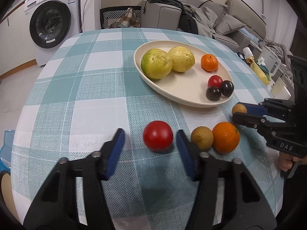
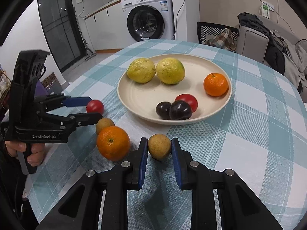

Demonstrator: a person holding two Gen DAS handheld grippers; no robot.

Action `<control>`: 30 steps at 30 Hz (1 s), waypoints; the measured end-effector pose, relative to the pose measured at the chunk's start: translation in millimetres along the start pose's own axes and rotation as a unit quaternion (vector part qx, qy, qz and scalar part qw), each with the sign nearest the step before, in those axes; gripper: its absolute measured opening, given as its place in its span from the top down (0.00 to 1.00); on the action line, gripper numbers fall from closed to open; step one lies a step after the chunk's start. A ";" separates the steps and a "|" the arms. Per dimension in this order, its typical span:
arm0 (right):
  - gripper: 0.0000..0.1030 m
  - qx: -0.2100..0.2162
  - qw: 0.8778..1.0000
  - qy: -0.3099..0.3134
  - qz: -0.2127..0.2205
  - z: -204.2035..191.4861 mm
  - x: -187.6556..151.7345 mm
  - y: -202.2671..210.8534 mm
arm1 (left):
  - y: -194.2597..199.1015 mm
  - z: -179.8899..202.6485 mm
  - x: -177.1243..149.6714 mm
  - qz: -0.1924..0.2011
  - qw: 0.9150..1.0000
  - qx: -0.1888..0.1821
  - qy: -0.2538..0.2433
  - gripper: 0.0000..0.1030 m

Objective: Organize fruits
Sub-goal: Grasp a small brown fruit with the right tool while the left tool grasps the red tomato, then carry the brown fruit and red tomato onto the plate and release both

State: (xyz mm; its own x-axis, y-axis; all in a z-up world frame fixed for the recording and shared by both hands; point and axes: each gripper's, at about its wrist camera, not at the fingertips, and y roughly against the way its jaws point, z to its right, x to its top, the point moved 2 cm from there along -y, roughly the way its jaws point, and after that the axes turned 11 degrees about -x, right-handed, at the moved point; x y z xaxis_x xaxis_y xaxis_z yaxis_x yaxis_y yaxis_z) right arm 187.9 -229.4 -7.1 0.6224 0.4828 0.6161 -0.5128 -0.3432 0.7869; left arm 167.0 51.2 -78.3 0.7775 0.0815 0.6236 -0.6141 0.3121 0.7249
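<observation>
Between my right gripper's [image 2: 159, 149] pads, 6 o'clock of plate [image 2: 122, 99]: brown longan [image 2: 159, 148], gripped at its middle; light, thin-shelled, squeeze gently. Left gripper [image 1: 150, 137] open around smooth tomato [image 1: 158, 135].

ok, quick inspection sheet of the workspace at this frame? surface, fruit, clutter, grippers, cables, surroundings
Surface: round table under a teal-and-white checked cloth.
Job's things: cream plate holds two yellow-green fruits, one orange, one red and two dark small fruits. Off the plate: red tomato, brown fruit, orange, second brown fruit.
Clutter: nothing seen on the cloth.
Grippers: left gripper open around the tomato; right gripper pads flank the second brown fruit, contact unclear.
Cables: wall cable by the washer.
Surroundings: washing machine, sofa with clothes.
</observation>
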 end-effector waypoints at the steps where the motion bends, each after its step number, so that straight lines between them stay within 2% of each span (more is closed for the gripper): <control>1: 0.76 -0.001 1.000 -0.004 0.003 1.5 0.8 0.7 | 0.1 0.8 -0.2 0.000 1.000 -0.005 -0.002 0.67; 2: 0.76 0.000 1.000 -0.007 0.005 2.5 1.3 1.2 | 0.5 2.6 0.0 0.000 1.000 -0.011 -0.007 0.73; 7: 0.76 0.000 1.000 -0.015 0.008 4.1 2.8 1.1 | 3.0 11.0 -0.3 0.005 1.000 -0.015 -0.027 0.73; 13: 0.76 0.001 1.000 -0.021 0.018 5.0 4.5 3.3 | 7.0 12.2 -0.9 0.013 0.999 -0.013 -0.030 0.73; 30: 0.76 -0.004 0.995 -0.053 0.086 9.0 16.1 16.4 | 27.9 18.7 6.2 0.063 0.998 -0.014 -0.029 0.73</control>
State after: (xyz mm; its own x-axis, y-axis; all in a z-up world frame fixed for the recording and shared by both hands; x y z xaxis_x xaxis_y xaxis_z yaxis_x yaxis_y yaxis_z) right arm 194.9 -234.5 16.1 0.5831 0.3292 0.7427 -0.6223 -0.4068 0.6688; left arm 152.2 42.8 -48.7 0.6854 0.0672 0.7251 -0.7012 0.3293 0.6323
